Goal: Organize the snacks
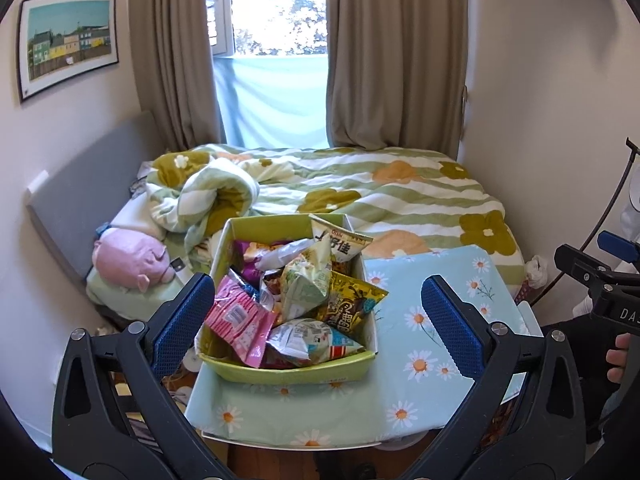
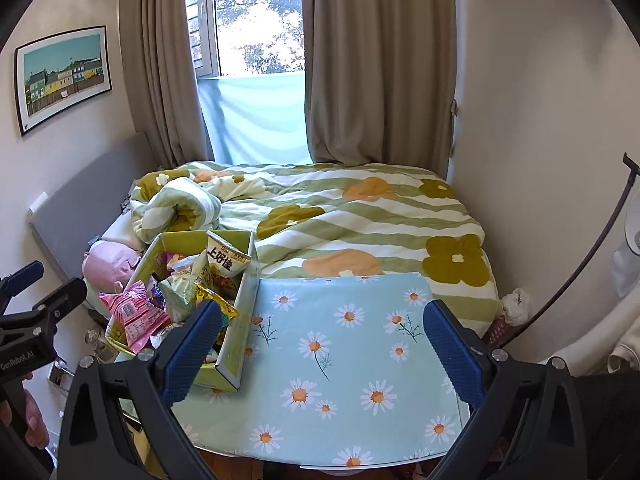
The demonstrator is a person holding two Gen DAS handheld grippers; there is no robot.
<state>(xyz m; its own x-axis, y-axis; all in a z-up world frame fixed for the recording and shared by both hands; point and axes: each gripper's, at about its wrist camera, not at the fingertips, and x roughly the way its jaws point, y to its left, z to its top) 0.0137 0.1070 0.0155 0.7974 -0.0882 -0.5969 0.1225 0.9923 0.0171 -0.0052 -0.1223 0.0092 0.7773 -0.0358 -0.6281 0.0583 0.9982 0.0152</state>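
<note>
Left wrist view: left gripper (image 1: 318, 320) spread wide, blue pads (image 1: 182, 318) clear of everything, nothing held. Green cardboard box (image 1: 288, 372) sat on daisy-print tablecloth (image 1: 420, 364), toward table's left edge, touching no finger. Box heaped full of snack bags: white-and-green bag (image 1: 340, 242) at far end, upright, printed "Oishi" and "上好佳"; yellow-brown bag (image 1: 352, 304) leaning over right wall, Chinese lettering too warped to read; pink bag (image 1: 240, 318) hanging over left wall, white barcode label, text too small; pale green bag (image 1: 304, 284) in middle; white bag (image 1: 308, 340) with red stripe at near end. Right gripper (image 1: 608, 264) visible at right edge of frame, body marked "DA…", rest cut off; fingers of hand (image 1: 618, 356) on its grip. Pink plush toy (image 1: 128, 260) on bed beyond table's left edge. Framed houses picture (image 1: 68, 42) on left wall.

Right wrist view: right gripper (image 2: 326, 344) jaws spread wide, nothing between pads (image 2: 454, 344) but bare tablecloth (image 2: 340, 360). Box (image 2: 236, 344) at table's left edge, partly behind left finger. "上好佳" bag (image 2: 228, 262) readable again at far end; pink bag (image 2: 134, 318) over outer wall. Left gripper (image 2: 28, 300) at left edge of frame, "GenRobot.AI" on body. Flowered quilt (image 2: 360, 224) past table's far edge.
</note>
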